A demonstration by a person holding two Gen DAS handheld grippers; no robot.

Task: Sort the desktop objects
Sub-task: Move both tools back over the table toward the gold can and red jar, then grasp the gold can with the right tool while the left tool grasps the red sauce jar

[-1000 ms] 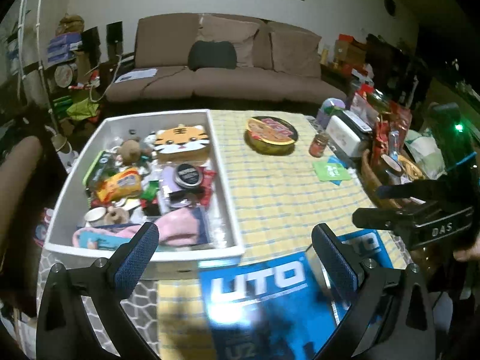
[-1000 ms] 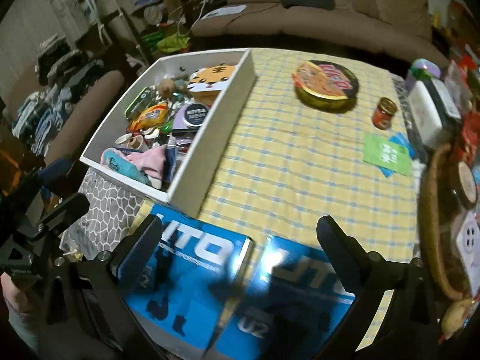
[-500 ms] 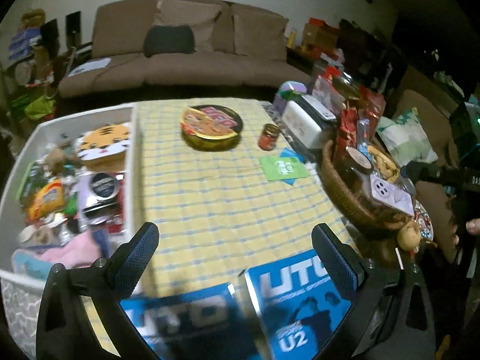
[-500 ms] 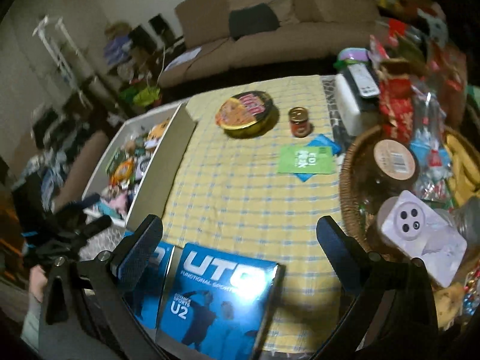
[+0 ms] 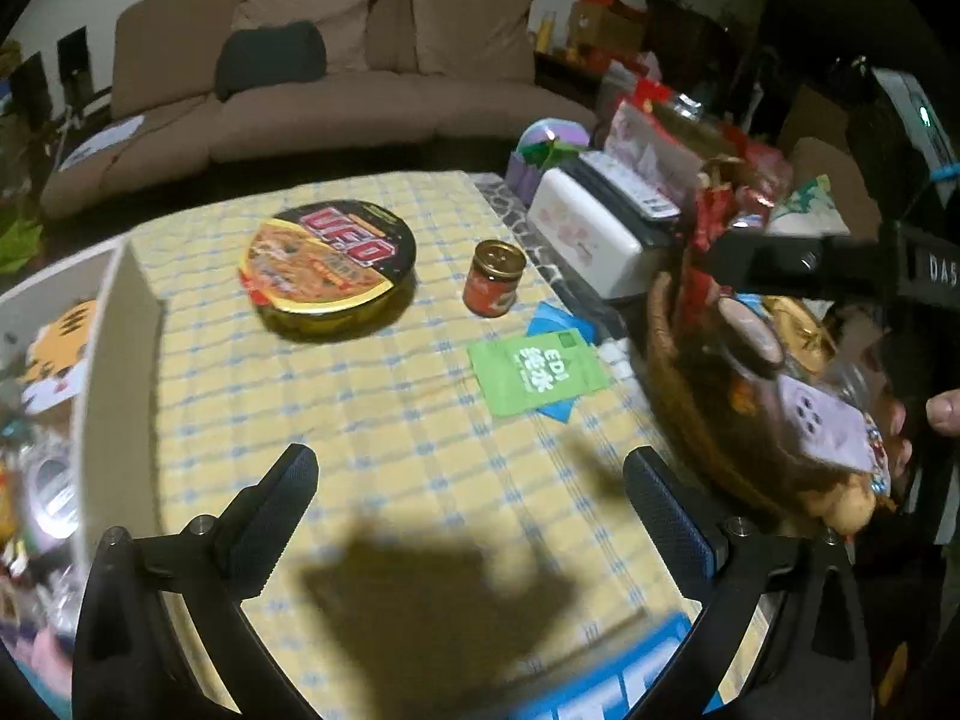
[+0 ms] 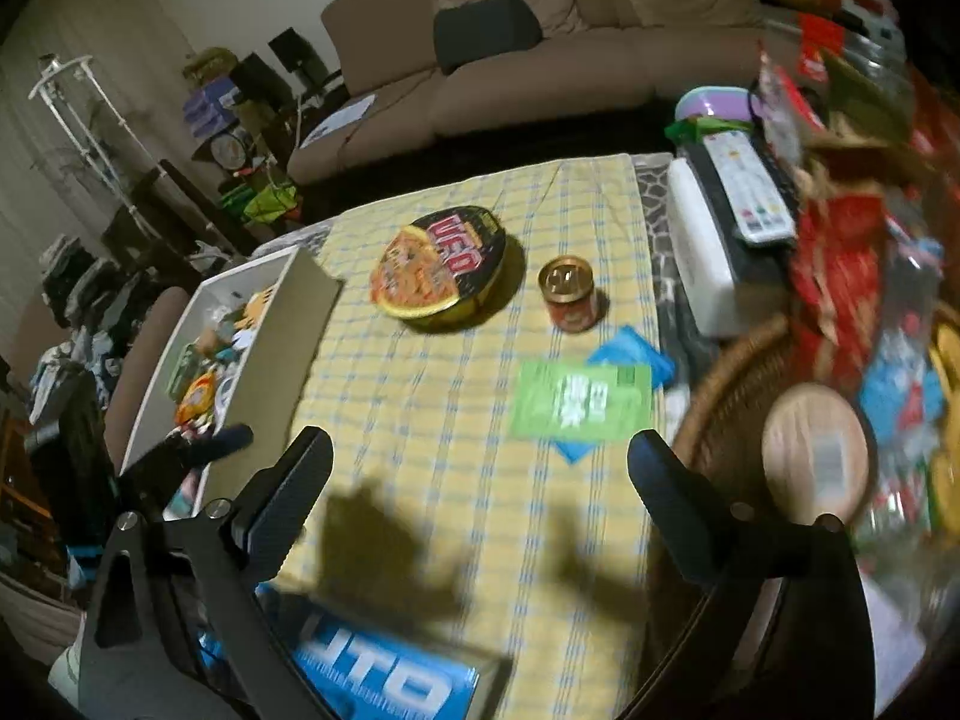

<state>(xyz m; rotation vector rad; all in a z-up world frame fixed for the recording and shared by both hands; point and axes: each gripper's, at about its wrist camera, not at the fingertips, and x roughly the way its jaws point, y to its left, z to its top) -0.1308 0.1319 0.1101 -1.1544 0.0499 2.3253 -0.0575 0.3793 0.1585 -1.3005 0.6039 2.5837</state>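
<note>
Both tongs, left (image 5: 468, 504) and right (image 6: 480, 480), are wide apart and hold nothing above the table (image 5: 372, 396). The noodle bowl (image 5: 327, 267) sits at 11 o'clock, the little jar (image 5: 493, 278) at 12.

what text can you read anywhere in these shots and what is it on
"UFO" on the lid of the instant noodle bowl; its smaller print is blurred.
"EDI" plus two white characters on the green packet, seen upside down; the characters are too blurred to read.
"UTO" on the blue box, cut off by the left finger.
"DA5" on the right gripper body, cut off at the edge.
The red jar label and remote control buttons are unreadable.
</note>
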